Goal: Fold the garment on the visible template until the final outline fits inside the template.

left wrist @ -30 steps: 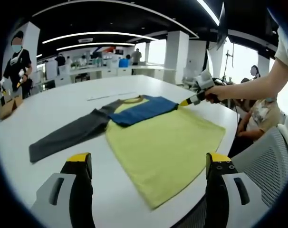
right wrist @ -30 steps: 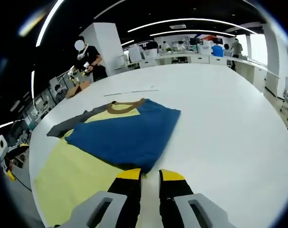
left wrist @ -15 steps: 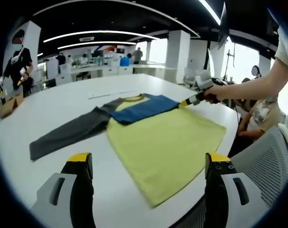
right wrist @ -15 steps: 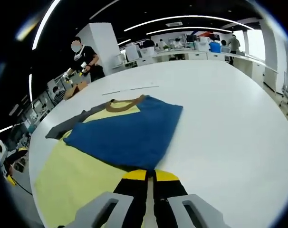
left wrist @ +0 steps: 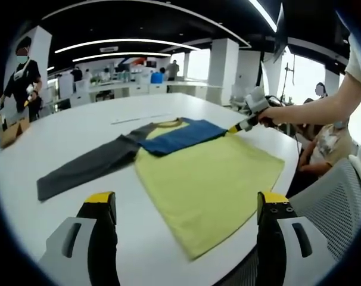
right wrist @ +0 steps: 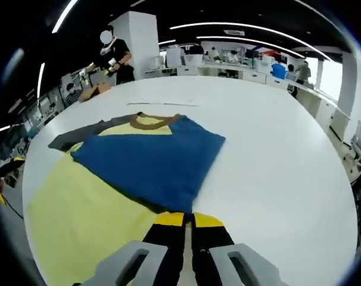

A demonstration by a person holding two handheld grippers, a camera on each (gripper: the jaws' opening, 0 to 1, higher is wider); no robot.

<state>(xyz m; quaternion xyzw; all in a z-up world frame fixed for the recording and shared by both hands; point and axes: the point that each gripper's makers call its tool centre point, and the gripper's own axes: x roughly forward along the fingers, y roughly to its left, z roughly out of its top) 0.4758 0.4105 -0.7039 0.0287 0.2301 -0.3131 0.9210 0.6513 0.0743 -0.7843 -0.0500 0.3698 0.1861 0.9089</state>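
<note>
Gaping empty, left claw [left wrist: 183, 205] faces shirt [left wrist: 210, 179]; right claw [right wrist: 188, 220] pinches its blue sleeve [right wrist: 151, 164].

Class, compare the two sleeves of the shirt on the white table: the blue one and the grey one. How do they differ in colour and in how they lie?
The blue sleeve is folded inward across the yellow body of the shirt; the grey sleeve lies stretched outward on the table. The right gripper sits shut at the blue sleeve's end; no gripper is near the grey sleeve. Both lie flat and join the shirt near the brown collar.
</note>
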